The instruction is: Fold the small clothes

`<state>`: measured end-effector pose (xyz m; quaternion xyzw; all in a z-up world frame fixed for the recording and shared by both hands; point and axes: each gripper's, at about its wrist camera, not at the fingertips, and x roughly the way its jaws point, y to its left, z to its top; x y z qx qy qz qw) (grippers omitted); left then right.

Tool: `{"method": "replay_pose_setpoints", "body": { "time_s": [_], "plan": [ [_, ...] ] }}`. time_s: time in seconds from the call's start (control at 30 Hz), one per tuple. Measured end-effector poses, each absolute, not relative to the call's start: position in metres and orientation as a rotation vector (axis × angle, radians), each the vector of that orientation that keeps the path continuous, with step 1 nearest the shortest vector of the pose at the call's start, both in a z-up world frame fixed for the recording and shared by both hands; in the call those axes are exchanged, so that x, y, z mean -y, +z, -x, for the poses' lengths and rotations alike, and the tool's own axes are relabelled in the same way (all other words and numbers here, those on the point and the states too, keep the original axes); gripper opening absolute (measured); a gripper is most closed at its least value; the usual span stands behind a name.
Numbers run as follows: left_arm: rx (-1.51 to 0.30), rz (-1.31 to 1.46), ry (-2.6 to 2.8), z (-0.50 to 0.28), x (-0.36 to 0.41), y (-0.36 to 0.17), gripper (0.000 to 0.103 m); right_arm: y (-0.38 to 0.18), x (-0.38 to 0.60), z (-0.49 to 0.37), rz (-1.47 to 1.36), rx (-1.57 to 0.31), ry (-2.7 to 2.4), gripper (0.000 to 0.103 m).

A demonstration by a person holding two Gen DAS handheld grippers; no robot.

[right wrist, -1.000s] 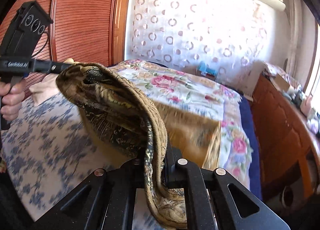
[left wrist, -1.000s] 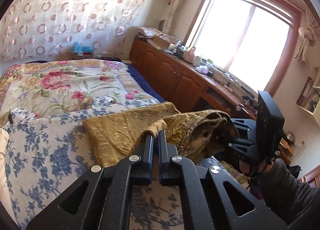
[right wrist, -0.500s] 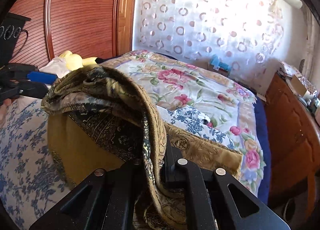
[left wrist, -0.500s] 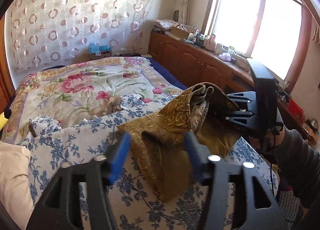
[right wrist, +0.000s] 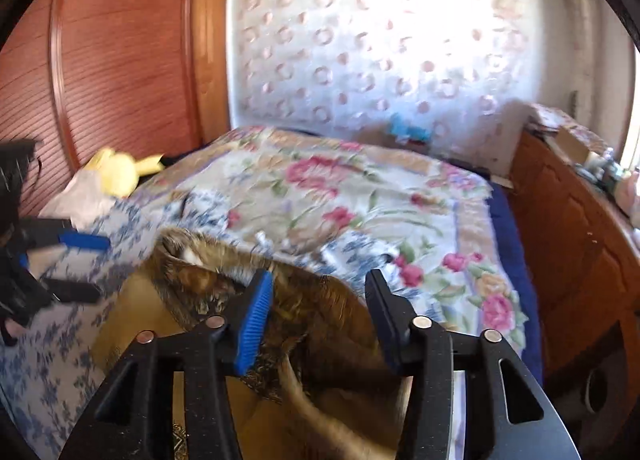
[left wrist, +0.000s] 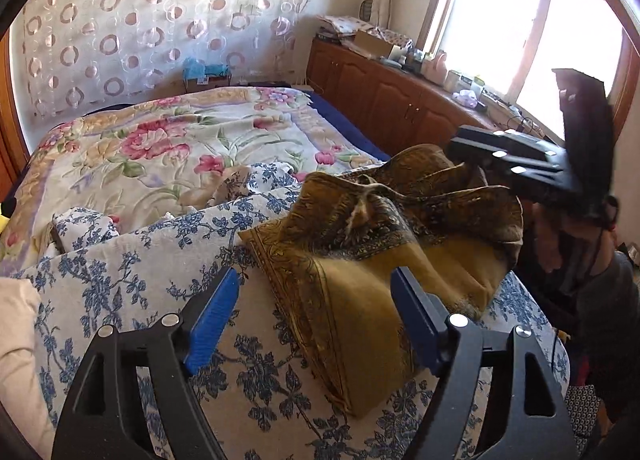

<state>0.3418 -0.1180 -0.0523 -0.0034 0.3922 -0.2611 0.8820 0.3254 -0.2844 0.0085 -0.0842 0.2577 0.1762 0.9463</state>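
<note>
The gold paisley cloth lay rumpled, half-folded on the bed; left tool and right tool both gaped wide, gripping nothing.

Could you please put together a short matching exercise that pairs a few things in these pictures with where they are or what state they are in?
Things:
1. left tongs
2. golden patterned cloth
3. yellow plush toy
4. wooden cabinet

Places or states:
A. under the window, its top cluttered
B. open, holding nothing
C. by the wooden headboard
D. lying bunched on the blue-flowered sheet

Pairs: 1-B, 2-D, 3-C, 4-A
</note>
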Motion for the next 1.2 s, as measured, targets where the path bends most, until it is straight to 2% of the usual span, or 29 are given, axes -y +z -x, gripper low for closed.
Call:
{"method": "replay_pose_setpoints", "body": {
  "time_s": [0.17,0.33,0.43,0.5,0.57,0.6,0.67,0.7,0.73,0.77,0.93,1.07,1.13,1.2],
  "plan": [
    [-0.824,0.009,-0.535,-0.360,0.125,-0.059,0.079,0.021,0.301,-0.294,0.146,-0.521,0.339,0.056],
    [-0.824,0.068,-0.569,-0.371,0.123,-0.062,0.078,0.009,0.318,-0.258,0.150,-0.572,0.289,0.057],
    [-0.812,0.080,-0.607,-0.374,0.126,-0.061,0.061,0.006,0.324,-0.247,0.149,-0.621,0.276,0.057],
    [-0.828,0.076,-0.612,-0.378,0.128,-0.063,0.037,0.007,0.327,-0.249,0.153,-0.652,0.271,0.057],
    [-0.831,0.063,-0.607,-0.382,0.131,-0.065,0.026,0.006,0.331,-0.255,0.155,-0.680,0.263,0.057],
    [-0.835,0.060,-0.609,-0.382,0.131,-0.067,0.010,0.005,0.330,-0.257,0.157,-0.690,0.269,0.057],
    [-0.834,0.057,-0.605,-0.381,0.127,-0.069,0.005,0.007,0.323,-0.263,0.177,-0.696,0.294,0.057],
    [-0.819,0.059,-0.600,-0.378,0.124,-0.068,0.005,0.009,0.319,-0.267,0.192,-0.696,0.305,0.045],
    [-0.813,0.065,-0.595,-0.375,0.122,-0.067,0.004,0.010,0.318,-0.271,0.198,-0.687,0.313,0.009],
    [-0.809,0.069,-0.589,-0.373,0.120,-0.066,0.004,0.013,0.317,-0.276,0.193,-0.681,0.322,0.002],
    [-0.820,0.063,-0.549,-0.375,0.113,-0.071,0.004,0.029,0.347,-0.297,0.078,-0.575,0.201,0.002],
    [-0.850,0.089,-0.536,-0.377,0.112,-0.076,0.005,0.012,0.366,-0.329,-0.035,-0.666,0.149,0.002],
    [-0.869,0.095,-0.542,-0.377,0.111,-0.077,0.012,0.001,0.365,-0.338,0.001,-0.710,0.105,0.002],
    [-0.881,0.078,-0.534,-0.373,0.111,-0.078,0.030,0.000,0.365,-0.342,0.004,-0.726,0.106,0.002]
  ]
}}
